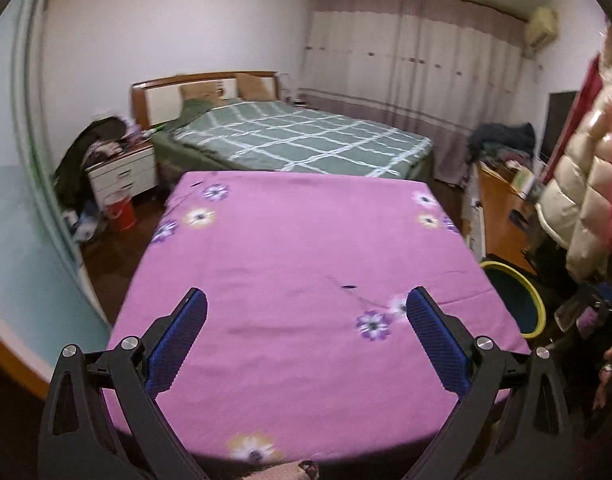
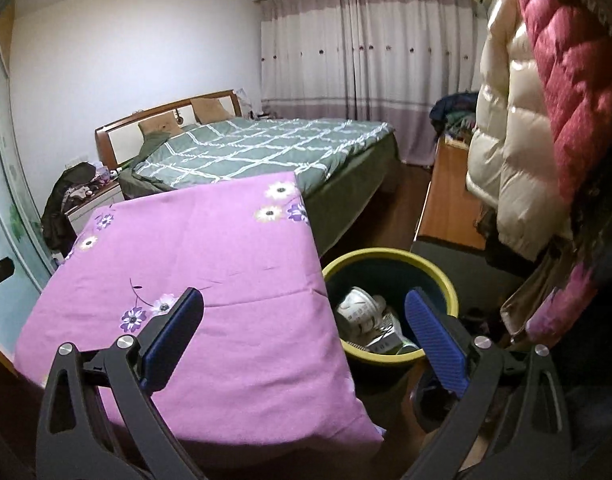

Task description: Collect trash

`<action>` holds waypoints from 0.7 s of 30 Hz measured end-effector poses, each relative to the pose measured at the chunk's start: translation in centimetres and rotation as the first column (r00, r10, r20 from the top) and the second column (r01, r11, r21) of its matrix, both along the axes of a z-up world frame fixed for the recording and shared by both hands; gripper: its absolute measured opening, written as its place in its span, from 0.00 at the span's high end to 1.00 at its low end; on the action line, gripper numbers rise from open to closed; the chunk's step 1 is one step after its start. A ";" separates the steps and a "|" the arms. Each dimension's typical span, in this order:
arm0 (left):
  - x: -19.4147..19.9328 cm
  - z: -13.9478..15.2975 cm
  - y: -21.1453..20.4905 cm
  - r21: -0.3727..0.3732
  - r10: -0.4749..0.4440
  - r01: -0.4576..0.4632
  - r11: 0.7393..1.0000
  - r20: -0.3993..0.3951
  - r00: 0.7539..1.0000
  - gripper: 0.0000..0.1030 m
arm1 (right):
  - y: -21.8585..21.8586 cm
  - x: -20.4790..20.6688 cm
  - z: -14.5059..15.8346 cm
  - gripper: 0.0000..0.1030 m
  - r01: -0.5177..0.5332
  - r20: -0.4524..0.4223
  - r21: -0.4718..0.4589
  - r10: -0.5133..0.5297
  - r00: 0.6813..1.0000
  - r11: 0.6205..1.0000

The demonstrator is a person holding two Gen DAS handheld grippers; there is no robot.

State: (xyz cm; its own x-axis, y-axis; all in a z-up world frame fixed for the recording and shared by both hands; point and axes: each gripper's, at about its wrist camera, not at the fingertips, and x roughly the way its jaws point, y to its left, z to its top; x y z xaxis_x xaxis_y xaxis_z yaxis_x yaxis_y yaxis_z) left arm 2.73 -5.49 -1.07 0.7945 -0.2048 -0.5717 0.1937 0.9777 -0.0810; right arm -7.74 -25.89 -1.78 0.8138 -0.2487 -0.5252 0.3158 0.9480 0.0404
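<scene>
Pink cloth (image 1: 306, 260) looks bare, both the left gripper (image 1: 306, 312) and right gripper (image 2: 303, 312) gape empty — risk: bin (image 2: 446, 280) sits beside the edge, a careless swing tips it.

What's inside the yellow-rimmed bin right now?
The bin holds crumpled white paper or packaging and some printed wrappers. Anything beneath that pile is covered, and the right gripper's finger hides part of the inside.

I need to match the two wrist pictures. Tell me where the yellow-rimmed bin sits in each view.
Left wrist: bin at the right edge, partly cut off by the pink cloth's corner.
Right wrist: bin lower centre-right, open top showing crumpled trash, beside the cloth.
Shared landmark: green checked bed behind the cloth.
</scene>
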 end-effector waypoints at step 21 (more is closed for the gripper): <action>-2.7 0.4 1.3 -0.020 0.004 -0.003 1.000 0.034 0.999 0.05 | 1.3 -1.4 0.8 0.07 -0.027 0.027 -0.007 0.027 0.999 1.000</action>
State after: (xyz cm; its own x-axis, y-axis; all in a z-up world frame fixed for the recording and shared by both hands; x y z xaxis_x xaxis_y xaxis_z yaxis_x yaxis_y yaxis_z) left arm 0.06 -4.19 -0.70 0.8142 -0.2133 -0.5399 0.1933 0.9766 -0.0943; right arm -9.14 -24.61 -1.02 0.8339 -0.2300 -0.5017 0.2893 0.9563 0.0426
